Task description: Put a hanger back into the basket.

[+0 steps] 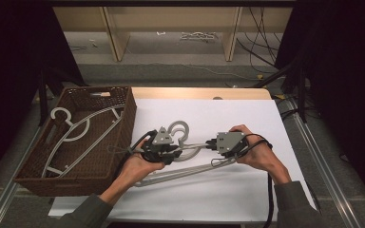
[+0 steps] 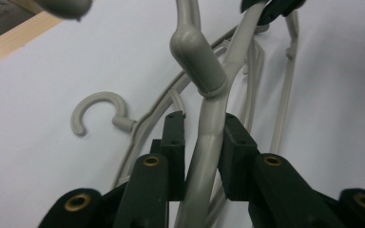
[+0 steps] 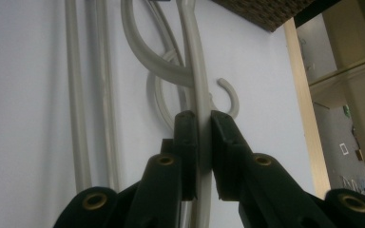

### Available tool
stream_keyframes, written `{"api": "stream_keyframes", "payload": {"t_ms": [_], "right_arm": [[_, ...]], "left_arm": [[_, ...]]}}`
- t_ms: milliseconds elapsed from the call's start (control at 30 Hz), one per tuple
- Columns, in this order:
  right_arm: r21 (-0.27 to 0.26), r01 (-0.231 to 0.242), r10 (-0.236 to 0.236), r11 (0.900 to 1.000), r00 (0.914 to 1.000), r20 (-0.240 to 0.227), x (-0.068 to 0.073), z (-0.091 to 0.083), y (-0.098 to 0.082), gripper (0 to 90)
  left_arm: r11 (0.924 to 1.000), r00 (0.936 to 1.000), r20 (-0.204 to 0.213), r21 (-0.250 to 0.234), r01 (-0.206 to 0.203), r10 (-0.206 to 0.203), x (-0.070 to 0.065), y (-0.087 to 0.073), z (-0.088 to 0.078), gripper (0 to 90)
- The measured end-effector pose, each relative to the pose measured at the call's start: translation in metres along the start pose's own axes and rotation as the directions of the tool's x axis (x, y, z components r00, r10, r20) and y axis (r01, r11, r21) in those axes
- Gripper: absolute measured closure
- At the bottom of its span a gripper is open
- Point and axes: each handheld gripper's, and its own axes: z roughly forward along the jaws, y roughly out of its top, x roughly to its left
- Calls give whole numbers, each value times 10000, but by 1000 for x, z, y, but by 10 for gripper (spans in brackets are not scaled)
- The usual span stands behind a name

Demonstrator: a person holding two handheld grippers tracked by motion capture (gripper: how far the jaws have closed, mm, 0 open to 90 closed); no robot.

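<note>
Over the white sheet on the tabletop point(image 1: 247, 190) I hold a grey plastic hanger point(image 1: 190, 170) between my two grippers; my left gripper point(image 2: 203, 152) has its fingers point(image 2: 174, 142) clamped on the hanger's arm just below the thick collar where the hook stem joins; the grey arm runs up between the two black pads and both press against it; my right gripper point(image 3: 204, 142) is clamped on another stretch of the same thin grey arm, its fingers point(image 3: 186, 137) drawn almost together with only the arm between them; from the high view my left hand point(image 1: 138, 166) sits near the middle of the sheet, and my right hand point(image 1: 259, 154) lies to its right, the two grippers facing one another with the hanger's top stretch spanning the gap; the hanger's long lower bar slants down toward my left forearm; its hook point(image 1: 179, 129) curls up just behind the left gripper; in the left gripper view a second grey hook point(image 2: 95, 111) lies flat on the sheet beside the held arm, so more than one hanger rests there; left of the sheet stands a dark wicker basket point(image 1: 123, 123), touching the sheet's edge, with further pale hangers point(image 1: 71, 135) lying inside it.
</note>
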Motion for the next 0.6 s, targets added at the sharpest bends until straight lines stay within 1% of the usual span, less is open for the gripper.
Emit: {"api": "stream_keyframes", "payload": {"t_ms": [33, 67, 167, 200, 267, 333, 367, 400, 433, 467, 500, 533, 567, 600], "right_arm": [[29, -85, 85, 10000, 10000, 15, 0, -1, 0, 818], [-69, 15, -15, 10000, 10000, 31, 0, -1, 1, 815], [-160, -232, 234, 9996, 9997, 123, -1, -1, 1, 803], [-194, -274, 275, 9994, 9996, 72, -1, 0, 1, 797], [-153, -409, 412, 9990, 9990, 146, -2, -1, 2, 787], [-95, -526, 527, 9986, 9985, 137, -1, 0, 4, 784], [-86, -445, 446, 9990, 9988, 210, -2, 1, 4, 781], [-18, -632, 633, 9980, 9979, 158, -1, 0, 6, 773], [63, -797, 795, 9968, 9964, 289, -2, 1, 7, 749], [33, -1003, 1001, 9950, 9941, 422, -3, 1, 9, 712], [46, -1383, 1378, 9904, 9888, 576, -3, 0, 11, 666], [-9, -1642, 1639, 9864, 9841, 683, -3, -1, 13, 621], [-83, -1786, 1787, 9839, 9810, 760, -4, -2, 13, 582], [-199, -1985, 1995, 9799, 9743, 1044, -5, -4, 15, 549]], "left_arm": [[10000, 9999, 66, 2, -87, 87, 0, 0, -1, 760], [9997, 9997, 63, -12, -225, 225, -1, 1, -2, 768], [9988, 9988, 104, 12, -484, 484, -2, 3, -6, 788], [9986, 9985, 191, -24, -521, 521, -3, 3, -7, 797], [9984, 9981, 241, -31, -558, 559, -5, 3, -8, 811], [9978, 9977, 195, 10, -657, 657, -5, 4, -9, 811], [9981, 9978, 229, 37, -619, 618, -5, 3, -9, 811], [9983, 9982, 191, 20, -577, 576, -4, 3, -10, 811], [9989, 9988, 129, 16, -472, 472, -4, 3, -11, 812], [9987, 9986, 108, 20, -510, 510, -2, 3, -12, 812], [9989, 9988, 117, 22, -467, 466, 0, 2, -13, 812], [9992, 9992, 59, 8, -395, 395, 0, 2, -14, 812], [9992, 9992, 47, 13, -401, 401, 2, 2, -16, 812], [9993, 9993, 54, 22, -379, 379, 3, 1, -17, 812]]}}
